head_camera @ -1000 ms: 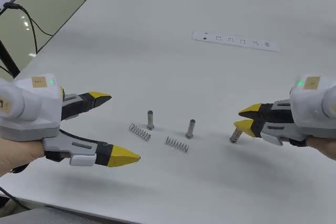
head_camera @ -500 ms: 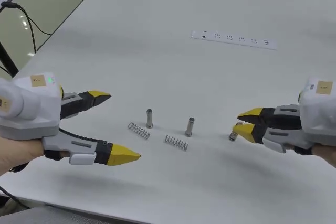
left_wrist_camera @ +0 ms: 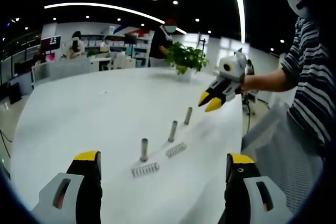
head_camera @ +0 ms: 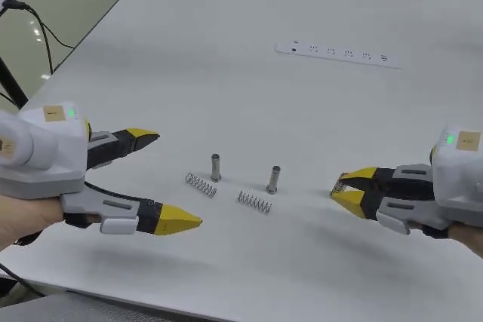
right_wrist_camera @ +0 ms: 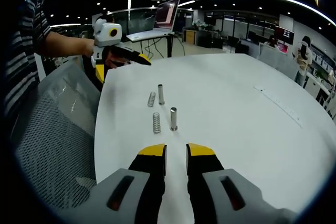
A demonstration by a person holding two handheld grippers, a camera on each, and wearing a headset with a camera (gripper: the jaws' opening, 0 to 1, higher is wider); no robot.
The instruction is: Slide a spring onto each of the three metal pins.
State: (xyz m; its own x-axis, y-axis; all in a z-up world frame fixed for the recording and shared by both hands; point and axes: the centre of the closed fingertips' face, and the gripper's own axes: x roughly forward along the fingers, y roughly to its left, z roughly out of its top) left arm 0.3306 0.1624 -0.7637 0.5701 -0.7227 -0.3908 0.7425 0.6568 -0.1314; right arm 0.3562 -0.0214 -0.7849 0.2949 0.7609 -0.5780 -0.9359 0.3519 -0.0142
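Two bare metal pins (head_camera: 216,167) (head_camera: 273,179) stand upright mid-table. A loose spring (head_camera: 201,185) lies left of the first pin, and another spring (head_camera: 254,201) lies in front of the second. A third pin (head_camera: 339,185) wears a spring and is partly hidden behind my right gripper (head_camera: 352,188). That gripper's jaws are a narrow gap apart with nothing between them (right_wrist_camera: 176,150). My left gripper (head_camera: 162,179) hovers wide open left of the pins, holding nothing (left_wrist_camera: 163,157). The left gripper view shows all three pins (left_wrist_camera: 144,149) (left_wrist_camera: 172,130) (left_wrist_camera: 188,115) in a row.
A white power strip (head_camera: 339,55) lies farther back on the table. A black cable (head_camera: 41,32) hangs off the table's left edge. The table's near edge runs just below both grippers. A mesh chair (right_wrist_camera: 58,140) stands beside the table.
My right gripper has drawn back to the right and lower, away from the pin that wears the spring. The left gripper has barely moved.
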